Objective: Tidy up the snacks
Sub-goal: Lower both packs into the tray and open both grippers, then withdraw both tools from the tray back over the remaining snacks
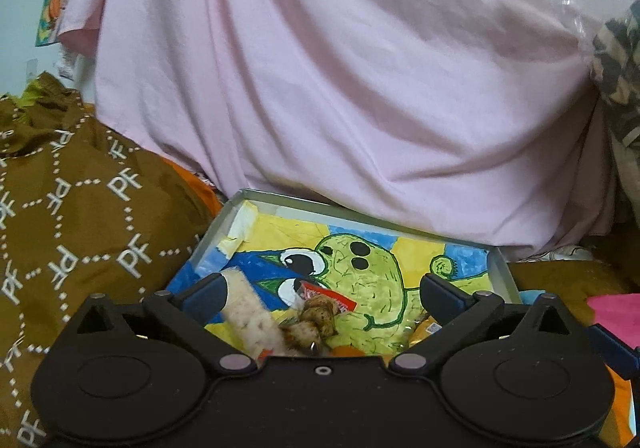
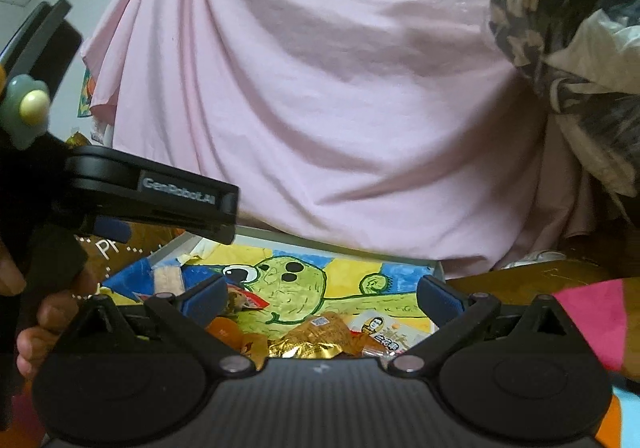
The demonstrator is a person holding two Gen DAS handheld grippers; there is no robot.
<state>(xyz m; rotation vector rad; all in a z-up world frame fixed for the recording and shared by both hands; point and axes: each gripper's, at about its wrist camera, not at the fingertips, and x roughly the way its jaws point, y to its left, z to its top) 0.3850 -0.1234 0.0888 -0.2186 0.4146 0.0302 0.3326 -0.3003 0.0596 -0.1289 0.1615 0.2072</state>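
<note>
A shallow tray [image 1: 304,204] lined with a drawing of a green cartoon figure holds the snacks. In the left wrist view my left gripper [image 1: 326,292] stands open above its near end. A pale rice bar [image 1: 248,308] lies by the left finger, with a brown lumpy snack [image 1: 316,318] and a red wrapper [image 1: 336,294] beside it. In the right wrist view my right gripper [image 2: 322,296] is open over the tray [image 2: 360,248]. Below it lie a golden packet [image 2: 320,336], a white packet with a cartoon face [image 2: 380,328] and an orange packet [image 2: 224,328]. Nothing is between either pair of jaws.
A pink cloth [image 1: 320,88] hangs just behind the tray. Brown cloth printed with letters [image 1: 80,208] lies to its left. A camouflage bundle under plastic [image 2: 560,28] is at the upper right. The left gripper's black housing [image 2: 160,196] and a hand [image 2: 40,312] fill the right wrist view's left.
</note>
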